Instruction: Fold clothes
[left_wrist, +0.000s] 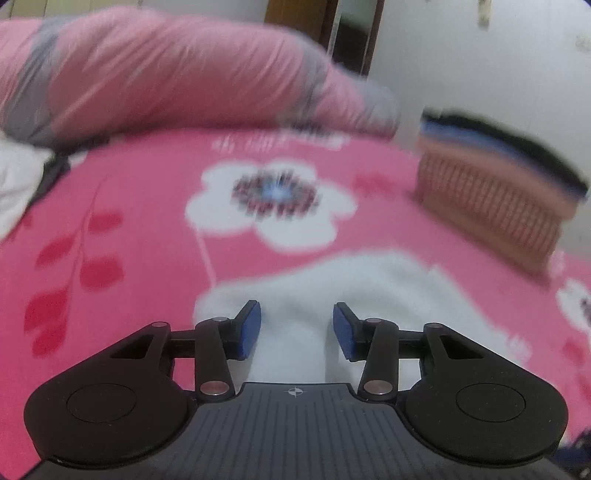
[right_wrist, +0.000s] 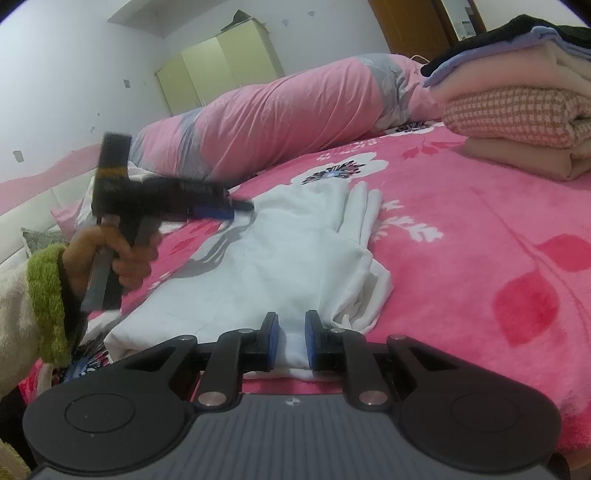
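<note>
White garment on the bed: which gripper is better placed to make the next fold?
Probably the left. The left gripper is open over the white garment with nothing gripped, free to take an edge. The right gripper is shut on the near hem, anchoring it.

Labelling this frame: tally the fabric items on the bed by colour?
White garment, laid out: 1
Pink and grey duvet roll: 1
Folded stack: 5 layers showing (black, blue, cream, pink check, beige)
Total: 7
</note>
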